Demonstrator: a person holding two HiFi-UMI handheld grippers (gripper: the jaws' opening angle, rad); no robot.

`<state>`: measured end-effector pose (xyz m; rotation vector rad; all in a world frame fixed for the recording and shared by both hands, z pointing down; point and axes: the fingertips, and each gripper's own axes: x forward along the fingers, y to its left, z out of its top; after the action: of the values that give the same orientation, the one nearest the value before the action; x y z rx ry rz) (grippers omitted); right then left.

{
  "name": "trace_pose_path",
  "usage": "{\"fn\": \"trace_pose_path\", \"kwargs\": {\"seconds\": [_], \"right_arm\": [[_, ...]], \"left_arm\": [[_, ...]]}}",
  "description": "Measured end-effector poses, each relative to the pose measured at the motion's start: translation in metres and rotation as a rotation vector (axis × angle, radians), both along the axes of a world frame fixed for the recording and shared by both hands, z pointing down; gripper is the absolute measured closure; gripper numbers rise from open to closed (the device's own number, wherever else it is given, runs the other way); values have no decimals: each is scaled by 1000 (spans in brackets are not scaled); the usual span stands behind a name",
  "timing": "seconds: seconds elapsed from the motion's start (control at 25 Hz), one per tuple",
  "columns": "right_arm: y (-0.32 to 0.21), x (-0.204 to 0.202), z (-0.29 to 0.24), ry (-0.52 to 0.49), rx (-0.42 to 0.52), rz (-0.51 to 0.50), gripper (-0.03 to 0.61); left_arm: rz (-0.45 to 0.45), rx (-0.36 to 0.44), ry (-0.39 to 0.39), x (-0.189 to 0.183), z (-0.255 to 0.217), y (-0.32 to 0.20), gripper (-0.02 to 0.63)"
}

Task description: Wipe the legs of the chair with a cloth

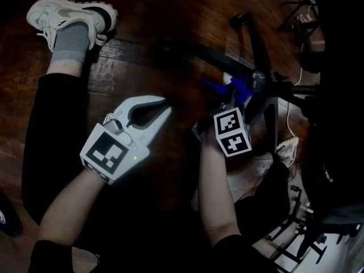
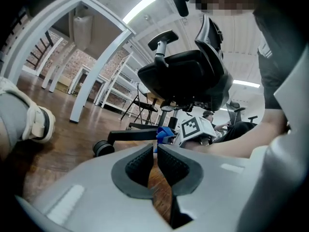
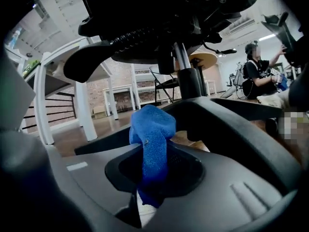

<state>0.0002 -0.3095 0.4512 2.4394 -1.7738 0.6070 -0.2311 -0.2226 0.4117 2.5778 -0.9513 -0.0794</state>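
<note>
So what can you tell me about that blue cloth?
The blue cloth is a small, bright blue rag with a looped, towel-like weave. It is bunched into a wad and stands upright in the right tongs, which are shut on it. Its rounded top pokes above them and a tail hangs below. It sits close to the chair's black base; whether they touch is unclear.

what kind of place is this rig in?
Probably an office or lab workspace: a swivel office chair on casters, white-framed desks, and ceiling strip lights over a wood floor.
</note>
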Motion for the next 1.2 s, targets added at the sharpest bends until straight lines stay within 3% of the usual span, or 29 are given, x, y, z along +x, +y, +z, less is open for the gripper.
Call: {"fn": "trace_pose_path", "kwargs": {"seconds": [0.16,0.64,0.96,1.2], "right_arm": [[-17,-8,3,44,-6,-38,489],[-39,-86,12,172,-14,-255,488],[-45,-119,17,126,-18,-300,488],[-49,-156,19,115,-21,-416,488]], "left_arm": [[-2,-16,30,-4,-1,-3,586],[-12,-58,73,-13,1,-6,586],[-47,-59,57,-20,4,-8,586],[-95,-96,85,-32,7,-14,586]]}}
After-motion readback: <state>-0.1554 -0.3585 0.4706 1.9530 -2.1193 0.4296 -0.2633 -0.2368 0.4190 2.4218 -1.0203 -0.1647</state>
